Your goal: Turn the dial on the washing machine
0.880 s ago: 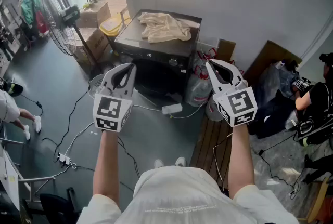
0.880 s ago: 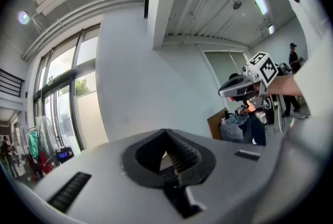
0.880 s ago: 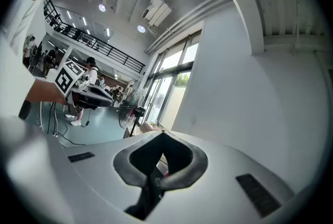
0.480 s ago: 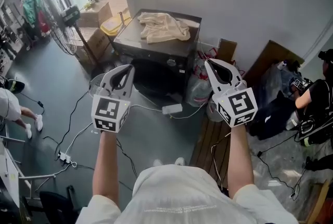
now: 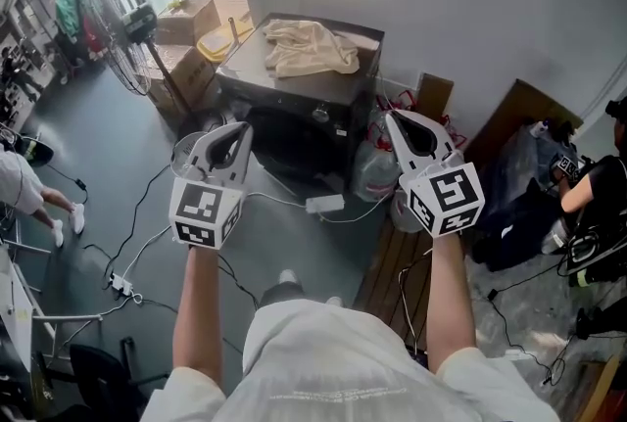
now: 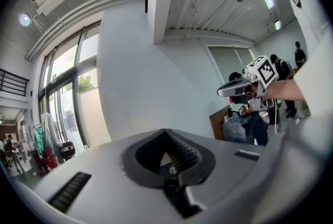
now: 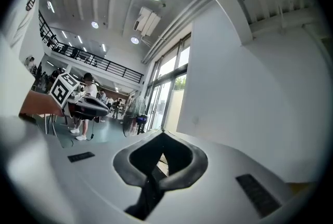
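Note:
The dark washing machine (image 5: pixel 294 97) stands against the white wall, with a beige cloth (image 5: pixel 310 48) crumpled on its lid. A small round dial (image 5: pixel 318 115) shows on its front panel. Both grippers are held level in the air short of the machine, apart from it. My left gripper (image 5: pixel 244 124) is before the machine's left front corner; its jaws (image 6: pixel 165 131) meet at the tips with nothing between them. My right gripper (image 5: pixel 390 117) hangs off the machine's right side, also shut and empty (image 7: pixel 162 134). Each gripper view looks at the wall and ceiling; the machine is hidden there.
A standing fan (image 5: pixel 125 43), cardboard boxes (image 5: pixel 191 19) and a yellow basin (image 5: pixel 219 44) sit left of the machine. Cables and a white power strip (image 5: pixel 324 205) lie on the floor before it. Plastic bags (image 5: pixel 372 165) and a wooden bench (image 5: pixel 392 273) are at right. People stand at both edges.
The person has stepped forward: a leg now shows below, and the view has shifted slightly. Both grippers keep nearly the same pose, shut throughout.

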`<act>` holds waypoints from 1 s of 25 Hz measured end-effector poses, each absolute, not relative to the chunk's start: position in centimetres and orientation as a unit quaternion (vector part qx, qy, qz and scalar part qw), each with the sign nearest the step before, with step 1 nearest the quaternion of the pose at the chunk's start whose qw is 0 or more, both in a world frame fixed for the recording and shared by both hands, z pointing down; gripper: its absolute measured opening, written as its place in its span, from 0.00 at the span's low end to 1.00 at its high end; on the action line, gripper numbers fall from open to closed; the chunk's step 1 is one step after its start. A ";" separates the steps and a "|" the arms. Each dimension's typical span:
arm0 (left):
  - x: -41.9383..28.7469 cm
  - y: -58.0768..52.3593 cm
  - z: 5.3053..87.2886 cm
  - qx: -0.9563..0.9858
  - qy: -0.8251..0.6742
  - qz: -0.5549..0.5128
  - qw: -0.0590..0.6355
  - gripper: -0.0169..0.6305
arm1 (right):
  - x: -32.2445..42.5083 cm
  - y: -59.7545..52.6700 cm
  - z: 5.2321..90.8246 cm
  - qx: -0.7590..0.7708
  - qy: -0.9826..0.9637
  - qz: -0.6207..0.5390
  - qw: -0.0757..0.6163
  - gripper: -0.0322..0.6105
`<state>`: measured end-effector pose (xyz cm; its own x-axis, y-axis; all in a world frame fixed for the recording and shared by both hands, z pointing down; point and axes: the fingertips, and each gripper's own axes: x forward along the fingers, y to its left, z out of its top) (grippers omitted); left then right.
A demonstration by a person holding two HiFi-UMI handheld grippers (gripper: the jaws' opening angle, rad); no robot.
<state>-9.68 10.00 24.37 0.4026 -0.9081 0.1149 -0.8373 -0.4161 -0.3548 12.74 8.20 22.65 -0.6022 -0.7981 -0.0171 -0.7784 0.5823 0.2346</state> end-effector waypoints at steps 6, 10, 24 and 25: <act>-9.4 8.7 24.4 -0.826 0.531 -0.144 0.119 0.05 | 12.5 7.2 23.3 0.421 -0.899 -0.110 0.052 0.07; -9.1 7.3 25.1 -0.829 0.526 -0.151 0.119 0.05 | 12.2 5.8 24.3 0.416 -0.902 -0.103 0.055 0.07; -11.8 -3.7 26.0 -0.837 0.514 -0.152 0.109 0.05 | 8.7 -3.9 25.0 0.399 -0.911 -0.087 0.054 0.07; -12.1 -4.8 26.0 -0.838 0.512 -0.152 0.109 0.05 | 8.5 -4.9 25.0 0.402 -0.910 -0.086 0.057 0.07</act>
<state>-12.06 -4.75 25.97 0.4291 -0.8918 0.1434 -0.8255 -0.4517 -0.3385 8.47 -4.92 24.96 -0.6701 -0.7415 0.0337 -0.7219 0.6615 0.2030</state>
